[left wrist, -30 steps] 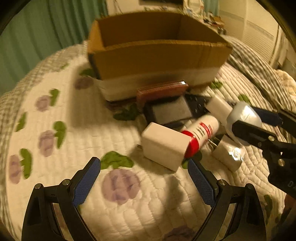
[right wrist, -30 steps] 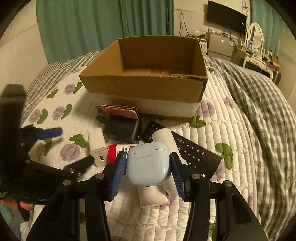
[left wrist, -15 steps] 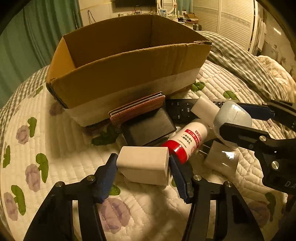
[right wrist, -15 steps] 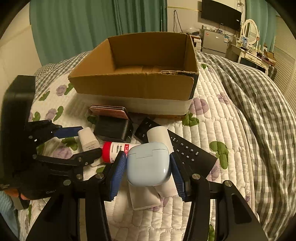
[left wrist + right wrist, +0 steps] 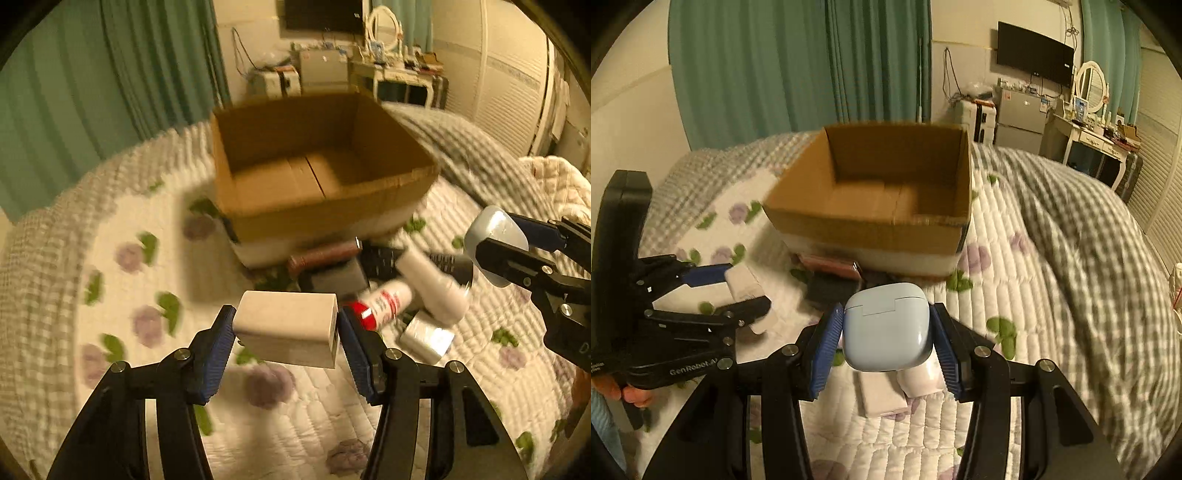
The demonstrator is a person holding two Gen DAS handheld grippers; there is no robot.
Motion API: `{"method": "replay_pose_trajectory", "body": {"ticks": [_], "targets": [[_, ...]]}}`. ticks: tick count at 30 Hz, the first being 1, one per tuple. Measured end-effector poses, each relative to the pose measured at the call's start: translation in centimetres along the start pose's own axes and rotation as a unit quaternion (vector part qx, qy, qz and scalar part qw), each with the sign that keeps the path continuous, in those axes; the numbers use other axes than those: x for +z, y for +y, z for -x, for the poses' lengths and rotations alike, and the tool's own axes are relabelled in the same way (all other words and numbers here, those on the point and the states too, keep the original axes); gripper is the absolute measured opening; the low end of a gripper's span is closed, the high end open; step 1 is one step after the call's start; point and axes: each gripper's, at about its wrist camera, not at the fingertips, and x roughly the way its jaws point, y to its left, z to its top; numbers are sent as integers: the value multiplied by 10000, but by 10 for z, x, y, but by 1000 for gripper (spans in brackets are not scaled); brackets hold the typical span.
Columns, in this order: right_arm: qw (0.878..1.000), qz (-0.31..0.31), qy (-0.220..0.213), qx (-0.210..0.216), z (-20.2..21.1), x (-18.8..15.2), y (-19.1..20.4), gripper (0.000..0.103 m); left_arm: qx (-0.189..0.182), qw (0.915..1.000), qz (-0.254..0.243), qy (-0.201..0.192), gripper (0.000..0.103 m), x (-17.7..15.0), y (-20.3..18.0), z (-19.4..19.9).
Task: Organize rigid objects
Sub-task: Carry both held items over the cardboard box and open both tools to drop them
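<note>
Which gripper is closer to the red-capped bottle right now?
Left. The left gripper, shut on the white charger, hangs just beside the red-capped bottle. The right gripper, holding the blue earbud case, is farther off, beyond the white tube.

Left gripper (image 5: 286, 332) raised, jaws clamped on a white block; right gripper (image 5: 886, 328) likewise, jaws clamped on a blue case.

Matt cardboard box (image 5: 325, 214); glossy plastic earbud case (image 5: 886, 326); quilted cloth bedspread (image 5: 295, 424).

I'm working in a home bedroom: a quilted floral bed (image 5: 1015, 266), green curtains (image 5: 798, 70), a wall-mounted TV (image 5: 1034, 61), and a mirrored dressing table (image 5: 1097, 136).
</note>
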Motion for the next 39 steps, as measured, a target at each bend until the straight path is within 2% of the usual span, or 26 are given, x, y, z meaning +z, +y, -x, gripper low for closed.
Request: {"method": "replay_pose_trajectory", "body": {"ticks": [7, 11, 16, 19, 21, 25, 30, 33, 36, 37, 39], "targets": [[9984, 280, -498, 25, 39, 51, 3, 49, 92, 9966, 515, -640, 58, 50, 19, 50], [9965, 448, -686, 174, 43, 93, 8, 49, -149, 9941, 598, -894, 58, 79, 21, 56], [9947, 579, -816, 228, 24, 140, 7, 48, -47, 9941, 544, -935, 58, 111, 17, 36], [9951, 629, -756, 128, -8, 161, 1, 48, -32, 9950, 568, -817, 58, 126, 16, 6], [9970, 493, -550, 242, -38, 172, -7, 48, 15, 9963, 518, -684, 58, 134, 15, -17], [9984, 415, -324, 211, -94, 178, -22, 48, -26, 9978, 461, -473, 58, 140, 13, -61], [9988, 292, -205, 326, -136, 171, -40, 48, -141, 9986, 415, -283, 58, 134, 12, -103], [9990, 208, -176, 368, -152, 165, -44, 49, -175, 9987, 419, -213, 57, 129, 11, -114], [9985, 129, -192, 502, -154, 156, -48, 49, -231, 9974, 504, -456, 59, 127, 13, -105], [9984, 96, -178, 525, -153, 153, -46, 60, -296, 9969, 547, -483, 60, 127, 14, -101], [9987, 38, -269, 436, -142, 153, -49, 72, -373, 9963, 622, -464, 68, 129, 15, -90]]}}
